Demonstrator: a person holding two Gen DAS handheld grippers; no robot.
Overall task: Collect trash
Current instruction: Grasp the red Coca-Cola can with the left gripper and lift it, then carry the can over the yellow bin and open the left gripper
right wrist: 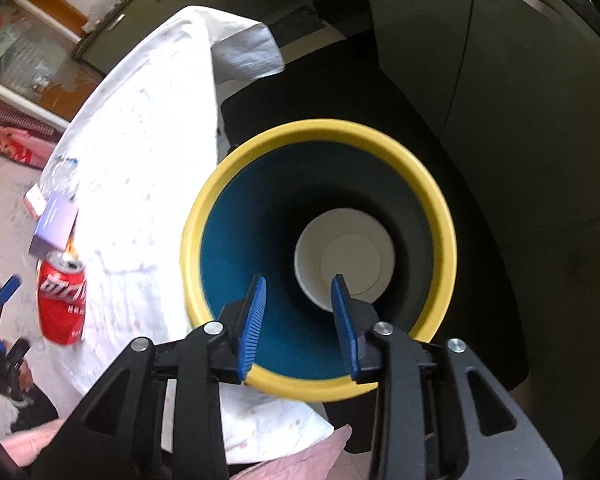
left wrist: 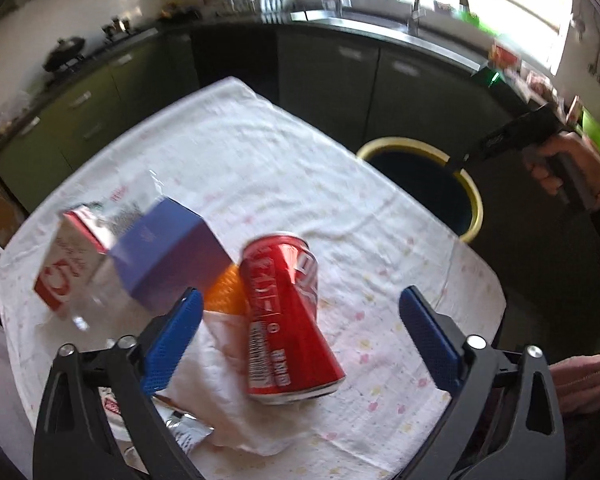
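A red soda can (left wrist: 286, 316) stands tilted on the white tablecloth (left wrist: 260, 168), between the open jaws of my left gripper (left wrist: 300, 320), untouched. Beside it lie a purple box (left wrist: 168, 256), a red and white carton (left wrist: 70, 264), an orange piece (left wrist: 226, 292) and a crumpled white tissue (left wrist: 228, 392). My right gripper (right wrist: 300, 304) is open and empty above the yellow-rimmed bin (right wrist: 436, 184), which holds a white paper cup (right wrist: 344, 256). The bin also shows in the left wrist view (left wrist: 474, 196). The can (right wrist: 62, 300) and the box (right wrist: 54, 226) show in the right wrist view.
A silver wrapper (left wrist: 184, 434) lies near the table's front edge. Dark green kitchen cabinets (left wrist: 332, 76) and a sink counter (left wrist: 356, 20) stand behind the table. The bin stands on the dark floor (right wrist: 500, 300) just off the table's right edge.
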